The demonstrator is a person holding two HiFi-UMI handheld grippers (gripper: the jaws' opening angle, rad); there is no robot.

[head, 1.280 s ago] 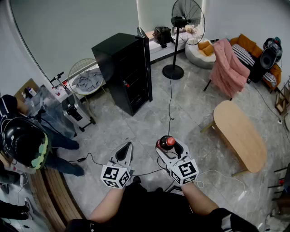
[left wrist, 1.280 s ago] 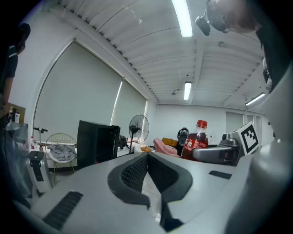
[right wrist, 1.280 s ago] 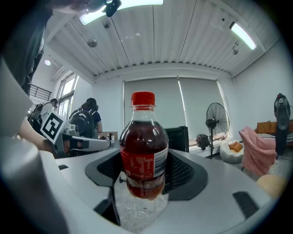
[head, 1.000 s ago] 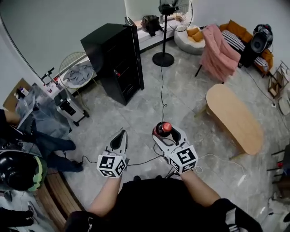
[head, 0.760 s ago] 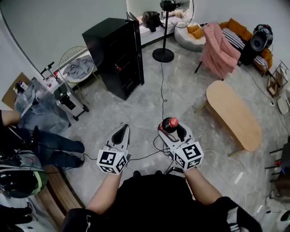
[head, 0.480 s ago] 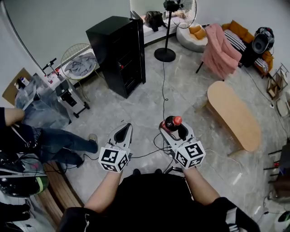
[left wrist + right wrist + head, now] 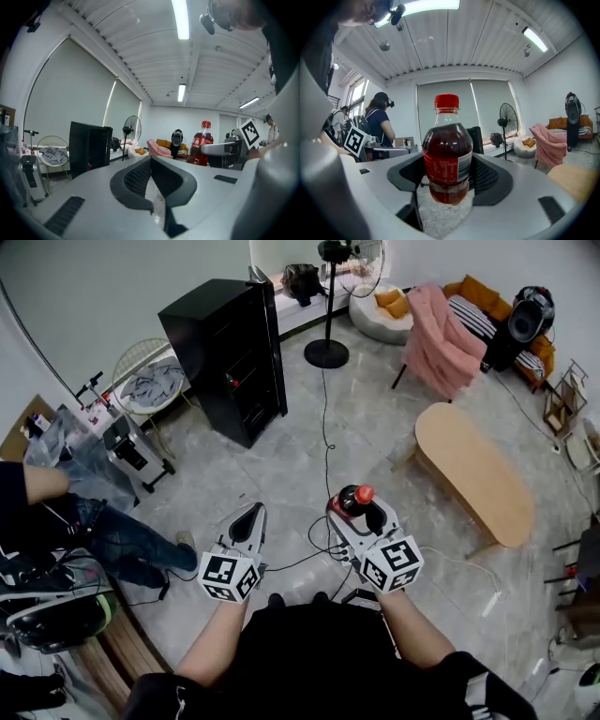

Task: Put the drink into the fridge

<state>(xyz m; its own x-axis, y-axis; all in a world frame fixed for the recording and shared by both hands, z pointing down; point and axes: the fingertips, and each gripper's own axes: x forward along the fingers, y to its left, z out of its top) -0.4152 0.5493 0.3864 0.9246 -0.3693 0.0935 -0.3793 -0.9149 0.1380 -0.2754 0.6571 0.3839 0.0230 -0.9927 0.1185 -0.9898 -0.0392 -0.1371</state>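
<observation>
Between the jaws of the right tool (image 7: 447,185) stands the drink (image 7: 446,154), a red-capped bottle pinched upright around its lower body. Just beside it, the left tool (image 7: 151,171) is pressed together, holding nothing. Well apart across the grey floor (image 7: 281,465) stands the black fridge (image 7: 225,357).

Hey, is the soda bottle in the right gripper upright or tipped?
Upright. The bottle stands vertical between the right gripper's jaws, its red cap on top.
</observation>
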